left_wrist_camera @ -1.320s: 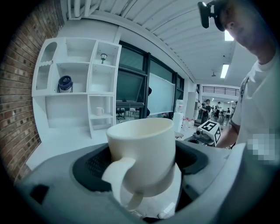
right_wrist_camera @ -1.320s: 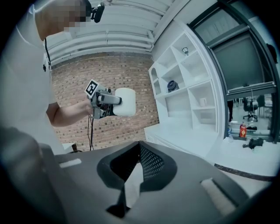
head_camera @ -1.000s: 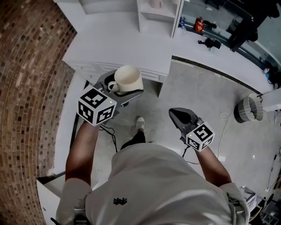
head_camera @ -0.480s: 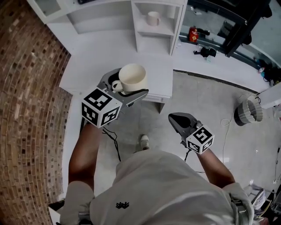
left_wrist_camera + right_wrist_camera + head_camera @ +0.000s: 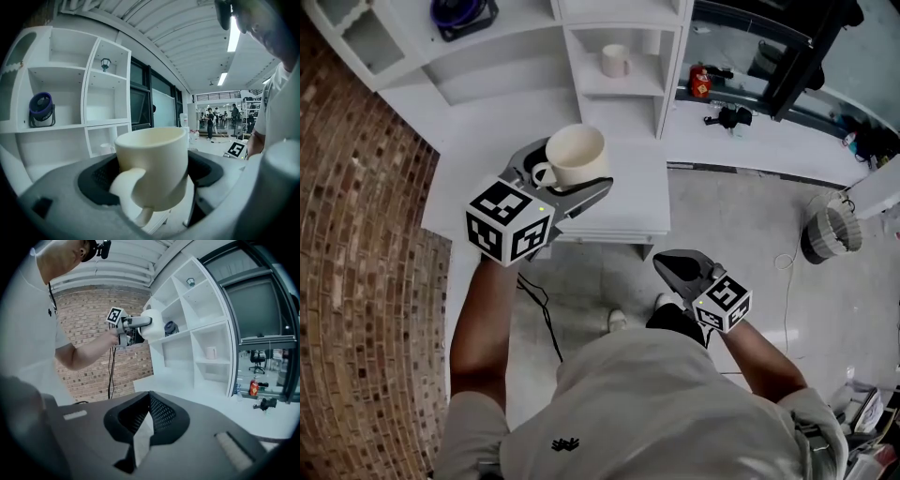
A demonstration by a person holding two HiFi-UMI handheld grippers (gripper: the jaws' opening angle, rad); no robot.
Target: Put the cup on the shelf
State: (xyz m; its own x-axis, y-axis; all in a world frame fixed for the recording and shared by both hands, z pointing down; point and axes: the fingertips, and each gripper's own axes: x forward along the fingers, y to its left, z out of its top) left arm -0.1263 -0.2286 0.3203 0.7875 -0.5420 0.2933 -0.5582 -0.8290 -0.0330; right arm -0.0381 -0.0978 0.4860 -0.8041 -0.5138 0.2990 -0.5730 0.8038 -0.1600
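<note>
Left gripper (image 5: 572,173): clamped wide around the cream cup (image 5: 152,164), which is held upright.
Right gripper (image 5: 149,398): jaws pressed together, nothing gripped.
Shelf (image 5: 628,94): a second cup (image 5: 614,60) is seen inside.

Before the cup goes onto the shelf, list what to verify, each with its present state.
1. Grip: ok. The left gripper is shut on the body of the cup.
2. Cup attitude: ok. It is upright, handle toward the gripper's base.
3. Other gripper: ok. The right gripper is shut, empty, and held low, away from the shelf.
4. Cup at a compartment: not ok. It hangs above the white counter, short of the shelf.
5. Landing spot: cannot tell. One compartment already holds a small mug.
</note>
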